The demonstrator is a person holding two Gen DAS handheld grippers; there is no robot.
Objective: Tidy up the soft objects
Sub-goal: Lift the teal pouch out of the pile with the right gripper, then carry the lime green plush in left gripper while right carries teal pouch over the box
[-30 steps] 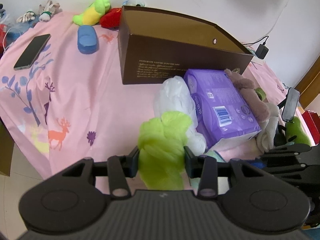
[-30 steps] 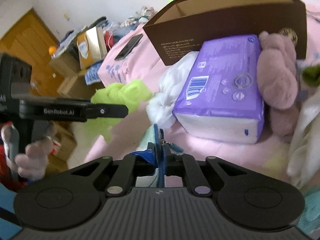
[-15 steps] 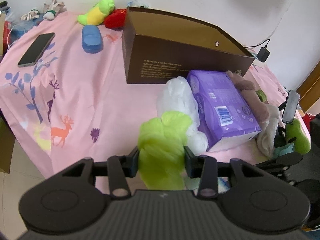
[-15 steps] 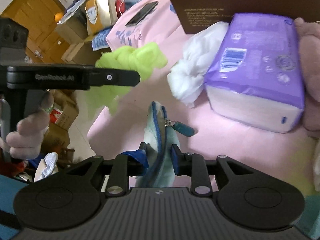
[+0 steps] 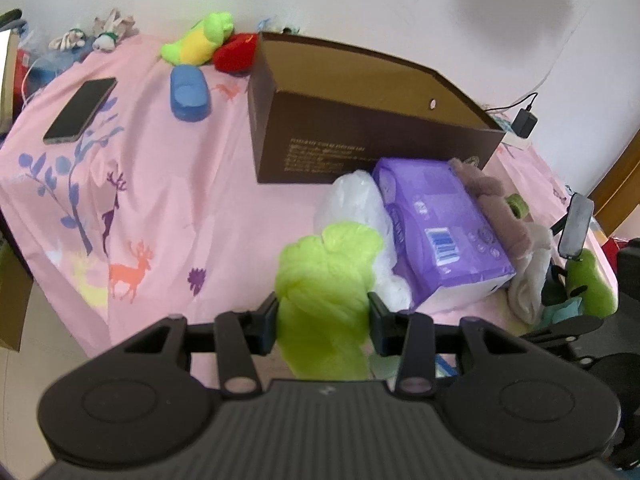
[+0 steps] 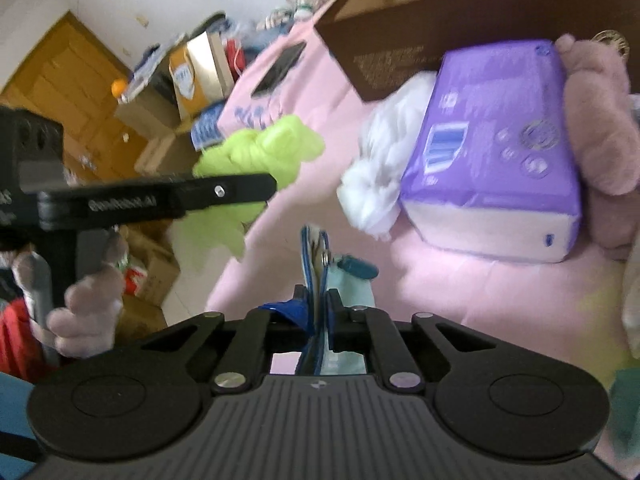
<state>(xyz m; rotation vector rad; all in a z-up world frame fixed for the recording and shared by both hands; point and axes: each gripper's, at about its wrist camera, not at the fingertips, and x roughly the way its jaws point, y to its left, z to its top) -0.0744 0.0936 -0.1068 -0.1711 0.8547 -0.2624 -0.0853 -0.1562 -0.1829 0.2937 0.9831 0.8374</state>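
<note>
We grip lime-green fluffy cloth point(image 5: 324, 280) in left gripper point(image 5: 323, 316), teal zippered pouch point(image 6: 320, 280) in right gripper point(image 6: 319, 312); brown cardboard box point(image 5: 360, 120) looks empty, pile unsorted.

home bedrm | pink bedsheet point(image 5: 168, 184) | plush toys point(image 5: 198, 40) | wood door point(image 6: 60, 76)

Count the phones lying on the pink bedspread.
1: a dark phone lies flat near the pink bedspread's far left edge. Others may be hidden behind the brown box.

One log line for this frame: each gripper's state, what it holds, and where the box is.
left gripper: shut on lime-green cloth | right gripper: shut on blue-trimmed zip pouch | brown box: open, behind purple pack
</note>
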